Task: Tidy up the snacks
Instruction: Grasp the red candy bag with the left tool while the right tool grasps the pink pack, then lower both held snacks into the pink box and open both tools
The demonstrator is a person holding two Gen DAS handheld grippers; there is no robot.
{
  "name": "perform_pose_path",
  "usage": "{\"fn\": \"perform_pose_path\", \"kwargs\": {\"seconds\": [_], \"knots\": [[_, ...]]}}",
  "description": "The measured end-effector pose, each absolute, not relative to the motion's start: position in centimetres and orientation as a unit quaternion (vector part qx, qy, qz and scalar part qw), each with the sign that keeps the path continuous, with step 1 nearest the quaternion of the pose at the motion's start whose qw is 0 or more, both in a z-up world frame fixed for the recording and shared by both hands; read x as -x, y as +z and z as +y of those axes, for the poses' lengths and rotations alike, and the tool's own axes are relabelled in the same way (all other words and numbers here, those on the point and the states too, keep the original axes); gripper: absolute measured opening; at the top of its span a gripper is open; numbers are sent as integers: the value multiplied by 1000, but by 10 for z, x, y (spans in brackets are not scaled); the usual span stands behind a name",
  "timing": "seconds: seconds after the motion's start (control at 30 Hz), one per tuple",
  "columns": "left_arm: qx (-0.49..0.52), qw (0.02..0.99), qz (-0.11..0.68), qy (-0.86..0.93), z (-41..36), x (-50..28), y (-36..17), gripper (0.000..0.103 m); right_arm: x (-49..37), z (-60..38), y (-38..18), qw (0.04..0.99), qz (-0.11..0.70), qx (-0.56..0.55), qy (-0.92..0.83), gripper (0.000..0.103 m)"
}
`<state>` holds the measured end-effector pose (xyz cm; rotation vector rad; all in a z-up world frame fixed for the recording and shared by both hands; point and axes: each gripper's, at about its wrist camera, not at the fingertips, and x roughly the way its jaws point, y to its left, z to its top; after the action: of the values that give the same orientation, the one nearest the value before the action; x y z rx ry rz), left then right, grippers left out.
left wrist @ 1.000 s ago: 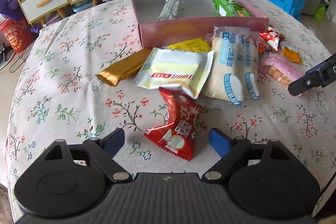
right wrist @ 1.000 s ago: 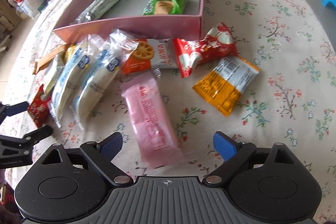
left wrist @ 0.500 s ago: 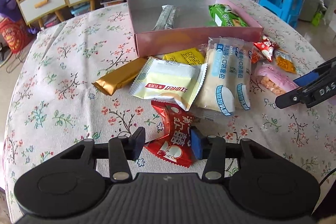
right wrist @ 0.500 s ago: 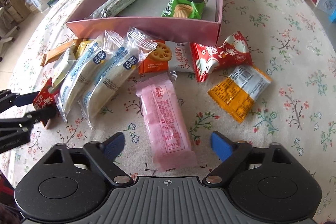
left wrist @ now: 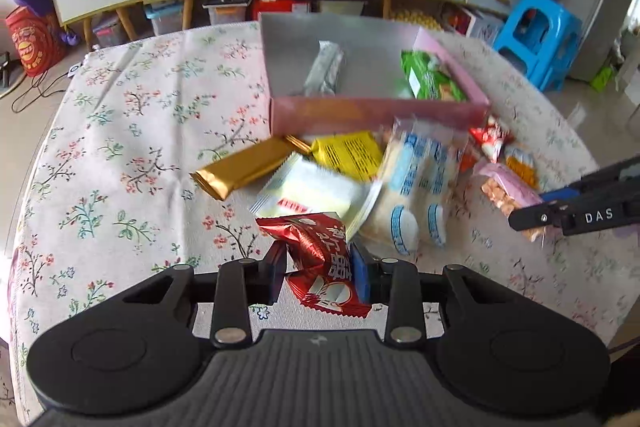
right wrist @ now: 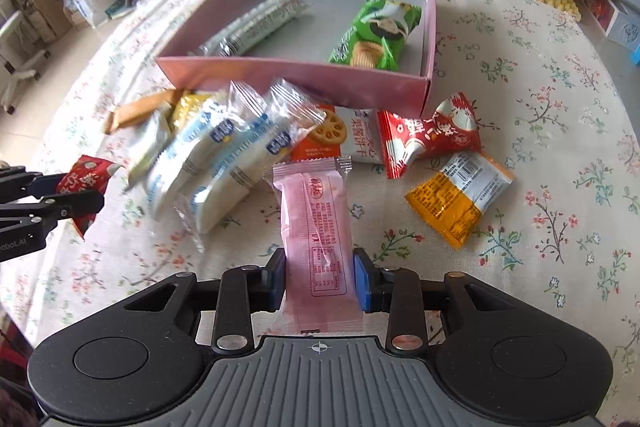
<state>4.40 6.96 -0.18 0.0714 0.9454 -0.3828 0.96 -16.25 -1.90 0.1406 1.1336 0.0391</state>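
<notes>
My left gripper (left wrist: pixel 320 277) is shut on a red snack packet (left wrist: pixel 322 267) and holds it just above the floral tablecloth; the packet also shows in the right wrist view (right wrist: pixel 86 183). My right gripper (right wrist: pixel 320 283) is shut on a pink snack packet (right wrist: pixel 316 239), which also shows in the left wrist view (left wrist: pixel 506 189). The pink box (right wrist: pixel 296 73) stands at the back and holds a silver packet (right wrist: pixel 256 23) and a green cracker packet (right wrist: pixel 374 35). Loose snacks lie in front of it.
On the cloth lie two white-blue bread packets (right wrist: pixel 224 163), a gold bar (left wrist: pixel 244 173), a yellow packet (left wrist: pixel 346 155), a pale packet (left wrist: pixel 316 193), an orange-white biscuit packet (right wrist: pixel 340 135), another red packet (right wrist: pixel 428 135) and an orange packet (right wrist: pixel 460 199). Drawers and a blue stool (left wrist: pixel 538 37) stand behind the table.
Both grippers have closed: the left on the red packet, the right on the pink packet. Both views have risen and tilted a little.
</notes>
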Motion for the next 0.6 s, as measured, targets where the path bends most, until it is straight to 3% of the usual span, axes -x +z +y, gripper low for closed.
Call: {"fn": "perform_pose_path", "kwargs": {"seconds": [0.6], "knots": [[23,889,414,-193,41,-77,19,31,-40,-185,15,862,476,-173,10,33]]}}
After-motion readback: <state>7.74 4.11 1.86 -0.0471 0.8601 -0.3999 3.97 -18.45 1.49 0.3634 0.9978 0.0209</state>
